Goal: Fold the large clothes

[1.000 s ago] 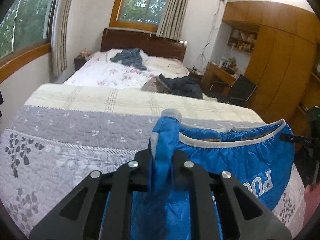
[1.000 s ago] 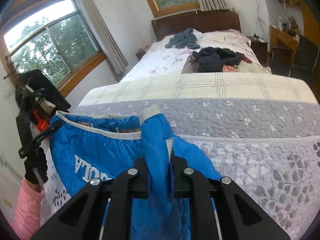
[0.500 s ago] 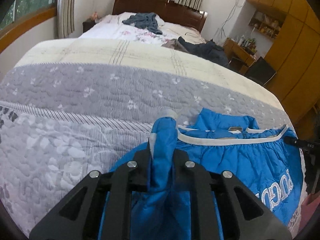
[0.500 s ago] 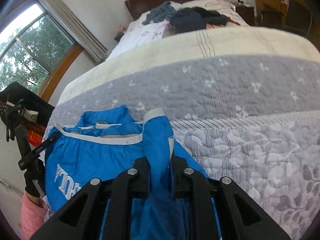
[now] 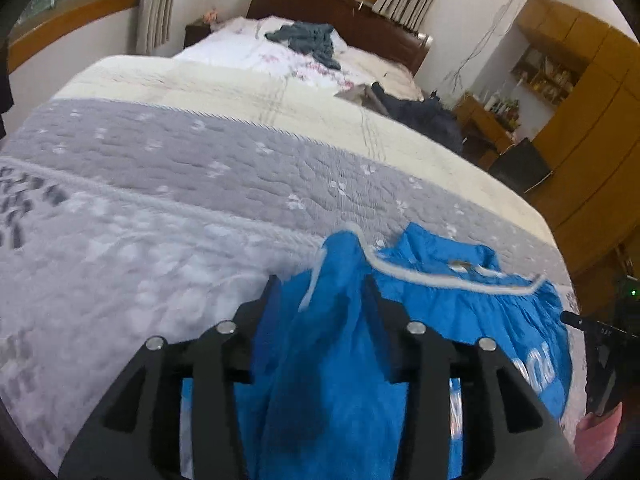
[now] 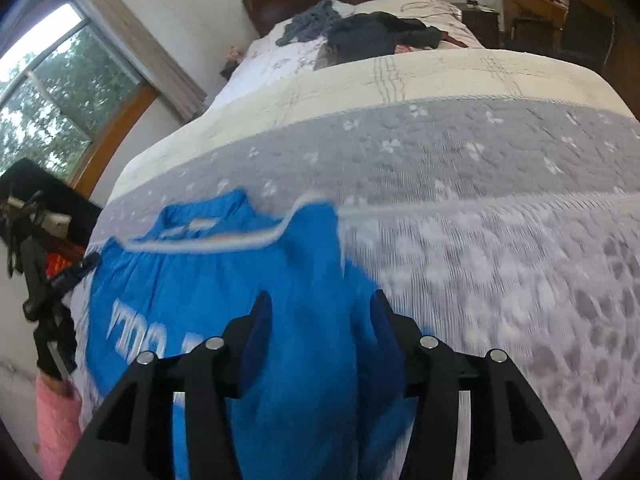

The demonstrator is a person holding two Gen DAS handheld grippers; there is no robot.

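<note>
blue garment | white lettering, seen upside down and partly cut off by folds | left wrist view: blurred letters, roughly "PU" | right wrist view: blurred, roughly "OLA" | no full word readable | no other text legible

A grey and cream quilt covers the near bed. On the far bed, a grey-blue garment and a dark heap of clothes lie apart. Wooden cupboards line one wall, curtained windows the other.
</note>
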